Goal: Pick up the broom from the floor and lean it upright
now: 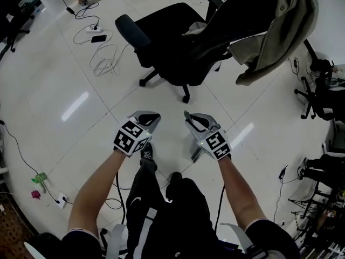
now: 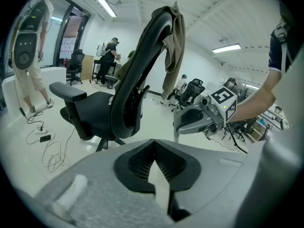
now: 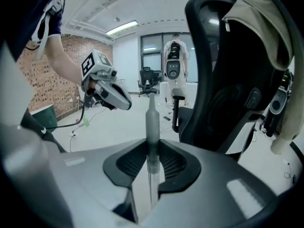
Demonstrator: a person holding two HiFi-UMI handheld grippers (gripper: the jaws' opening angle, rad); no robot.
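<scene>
Right gripper view shows the right gripper (image 3: pixel 152 145) with its jaws clamped on the broom handle (image 3: pixel 152 118). The handle's long axis is near upright, beside the office chair (image 3: pixel 237 80). The left gripper (image 2: pixel 153 145) is closed on nothing. Only the head view shows the handle hanging toward the floor (image 1: pixel 64 90); the bristles are unseen.

Dark short sleeves (image 1: pixel 269 236) — black trousers (image 1: pixel 188 209)
</scene>
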